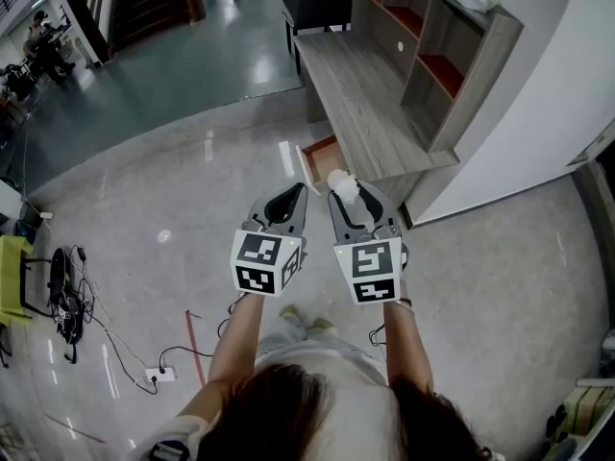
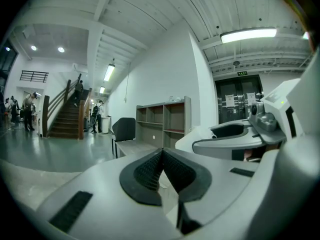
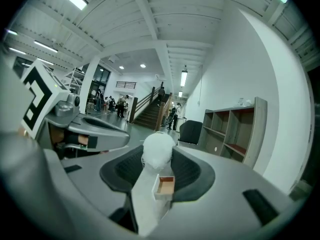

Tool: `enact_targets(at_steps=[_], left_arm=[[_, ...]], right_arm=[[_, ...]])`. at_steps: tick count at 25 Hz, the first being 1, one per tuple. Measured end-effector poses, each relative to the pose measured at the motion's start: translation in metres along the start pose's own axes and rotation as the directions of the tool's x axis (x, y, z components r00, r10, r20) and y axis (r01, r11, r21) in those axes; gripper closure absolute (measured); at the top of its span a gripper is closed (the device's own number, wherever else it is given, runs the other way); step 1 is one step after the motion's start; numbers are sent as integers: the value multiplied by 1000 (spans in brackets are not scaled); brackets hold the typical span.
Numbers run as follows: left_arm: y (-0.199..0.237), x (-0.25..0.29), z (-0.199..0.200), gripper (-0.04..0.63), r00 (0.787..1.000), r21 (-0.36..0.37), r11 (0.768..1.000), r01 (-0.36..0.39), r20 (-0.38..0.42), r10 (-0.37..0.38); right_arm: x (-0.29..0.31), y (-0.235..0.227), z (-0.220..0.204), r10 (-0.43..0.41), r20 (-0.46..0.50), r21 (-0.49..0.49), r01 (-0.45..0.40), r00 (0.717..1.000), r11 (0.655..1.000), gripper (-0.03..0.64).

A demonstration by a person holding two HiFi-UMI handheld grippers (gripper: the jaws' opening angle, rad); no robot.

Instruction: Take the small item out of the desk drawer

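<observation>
A small white fluffy ball (image 3: 158, 151) sits between the black pads of my right gripper (image 3: 159, 160), which is shut on it and holds it in the air. In the head view the ball (image 1: 343, 184) shows at the tip of the right gripper (image 1: 348, 194), just short of the open desk drawer (image 1: 320, 158). That drawer (image 3: 165, 185), wood-lined inside, also shows low between the right jaws. My left gripper (image 1: 291, 196) hangs beside the right one. Its pads (image 2: 150, 170) meet at the tips with nothing between them. The grey wooden desk (image 1: 360, 104) stretches away ahead.
A grey shelf unit (image 1: 437, 60) with red-backed compartments stands on the desk against the white wall. A black chair (image 1: 317, 3) is at the desk's far end. Cables and a power strip (image 1: 159, 375) lie on the glossy floor at the left. Stairs (image 2: 65, 119) and people are far off.
</observation>
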State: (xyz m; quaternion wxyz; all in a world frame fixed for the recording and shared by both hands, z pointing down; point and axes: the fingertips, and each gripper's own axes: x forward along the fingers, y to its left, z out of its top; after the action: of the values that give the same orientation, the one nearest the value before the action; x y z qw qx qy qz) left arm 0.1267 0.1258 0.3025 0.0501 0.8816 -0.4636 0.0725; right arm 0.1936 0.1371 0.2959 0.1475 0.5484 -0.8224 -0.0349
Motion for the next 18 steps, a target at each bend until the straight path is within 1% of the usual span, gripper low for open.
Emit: enact_targets(at_steps=[10, 18], left_arm=[[-17, -15, 3, 581, 1000, 11, 1000, -15, 7, 15], [-15, -25, 3, 581, 1000, 6, 1000, -25, 15, 25]], right_arm=[[-29, -3, 8, 0, 42, -3, 0, 999, 1000, 440], [-38, -2, 3, -13, 39, 4, 13, 999, 1000, 440]])
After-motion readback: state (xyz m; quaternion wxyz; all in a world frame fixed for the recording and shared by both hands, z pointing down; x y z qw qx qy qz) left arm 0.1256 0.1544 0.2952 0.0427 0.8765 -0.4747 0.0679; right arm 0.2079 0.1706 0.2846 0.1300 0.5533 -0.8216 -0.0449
